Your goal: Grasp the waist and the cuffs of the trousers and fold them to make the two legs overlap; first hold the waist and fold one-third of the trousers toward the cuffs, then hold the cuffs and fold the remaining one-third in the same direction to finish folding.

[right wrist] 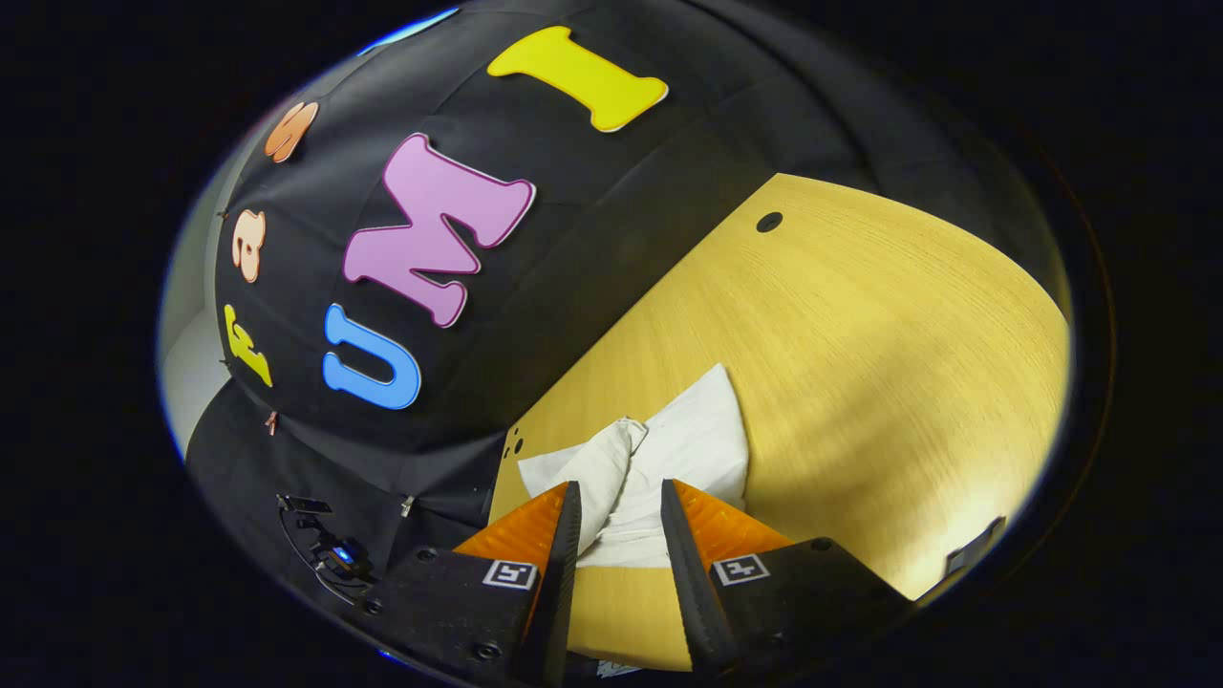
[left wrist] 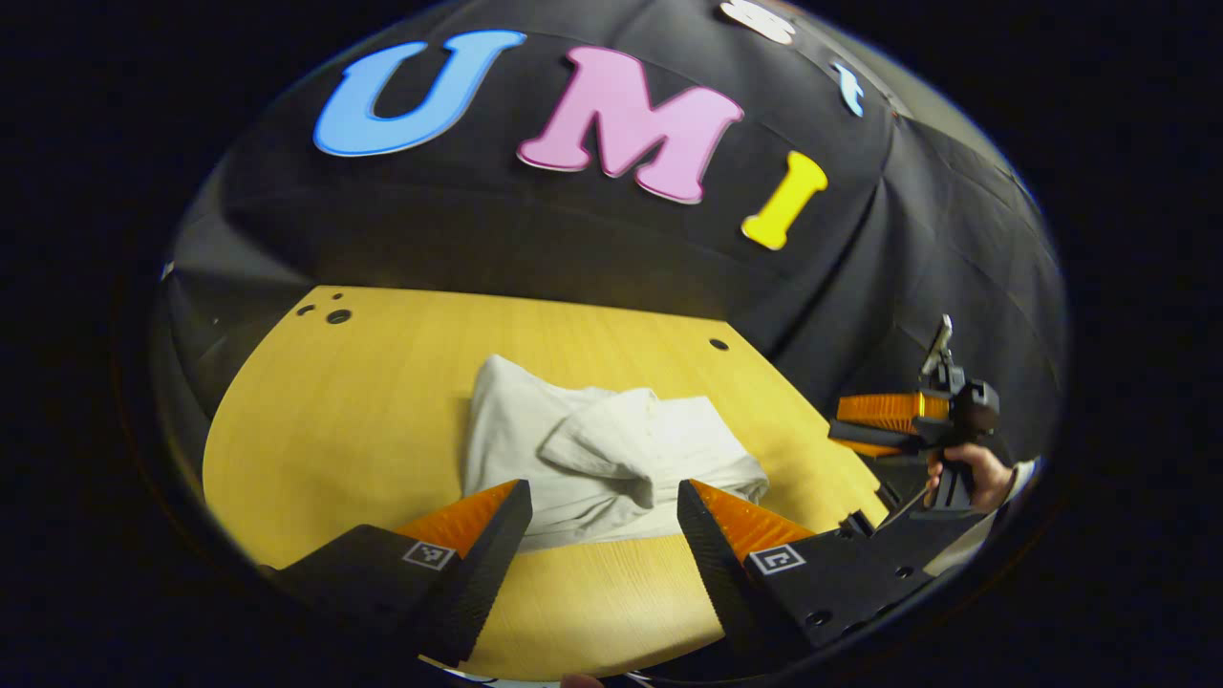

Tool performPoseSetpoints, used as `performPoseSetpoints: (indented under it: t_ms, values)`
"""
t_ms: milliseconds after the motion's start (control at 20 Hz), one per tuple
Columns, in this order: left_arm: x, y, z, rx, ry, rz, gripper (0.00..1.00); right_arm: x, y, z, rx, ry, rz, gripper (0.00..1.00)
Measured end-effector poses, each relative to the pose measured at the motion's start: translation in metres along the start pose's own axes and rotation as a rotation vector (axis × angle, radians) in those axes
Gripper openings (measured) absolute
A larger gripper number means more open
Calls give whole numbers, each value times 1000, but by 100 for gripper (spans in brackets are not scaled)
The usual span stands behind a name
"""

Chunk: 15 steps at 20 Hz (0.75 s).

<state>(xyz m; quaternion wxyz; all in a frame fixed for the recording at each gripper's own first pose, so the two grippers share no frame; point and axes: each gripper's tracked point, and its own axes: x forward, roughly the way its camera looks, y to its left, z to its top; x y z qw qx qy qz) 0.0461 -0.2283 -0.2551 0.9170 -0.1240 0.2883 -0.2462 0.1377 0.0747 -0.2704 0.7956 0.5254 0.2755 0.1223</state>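
The white trousers (left wrist: pixel 611 430) lie as a small folded bundle on the yellow wooden table (left wrist: pixel 363 411), with a rumpled flap on top. My left gripper (left wrist: pixel 602 489) hovers open over the table's near edge, just short of the bundle and not touching it. My right gripper (left wrist: pixel 865 430) is off the table's right edge, held by a hand (left wrist: pixel 965 468), away from the cloth. In the right gripper view the right gripper (right wrist: pixel 619 487) stands open with a narrow gap. The trousers (right wrist: pixel 688 430) show beyond its fingertips, and nothing is held.
Bare table (right wrist: pixel 889 315) stretches on both sides of the bundle, with small round holes (left wrist: pixel 336 315) near the far corners. The booth's black cloth wall (left wrist: pixel 535 239) closes off the back and sides. A small device (right wrist: pixel 334 554) sits low by the wall.
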Motion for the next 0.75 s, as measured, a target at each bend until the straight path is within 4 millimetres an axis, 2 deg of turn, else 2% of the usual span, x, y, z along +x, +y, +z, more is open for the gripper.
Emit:
performPoseSetpoints:
  t_ms: [50, 250, 450, 600, 750]
  values:
    - [-11, 10, 8, -30, -26, 11, 96, -3, 9, -5, -11, -8, 2, 52]
    - [-49, 34, 14, -94, -82, 31, 96, -13, 45, -22, -55, -58, 4, 52]
    - [-67, 56, 10, -135, -99, 30, 96, -19, 72, -45, -113, -86, -4, 52]
    - [-76, 65, 2, -158, -96, 31, 96, -19, 83, -61, -138, -73, 1, 52]
    - [-83, 67, 0, -191, -95, 38, 96, -17, 83, -67, -124, -62, 15, 52]
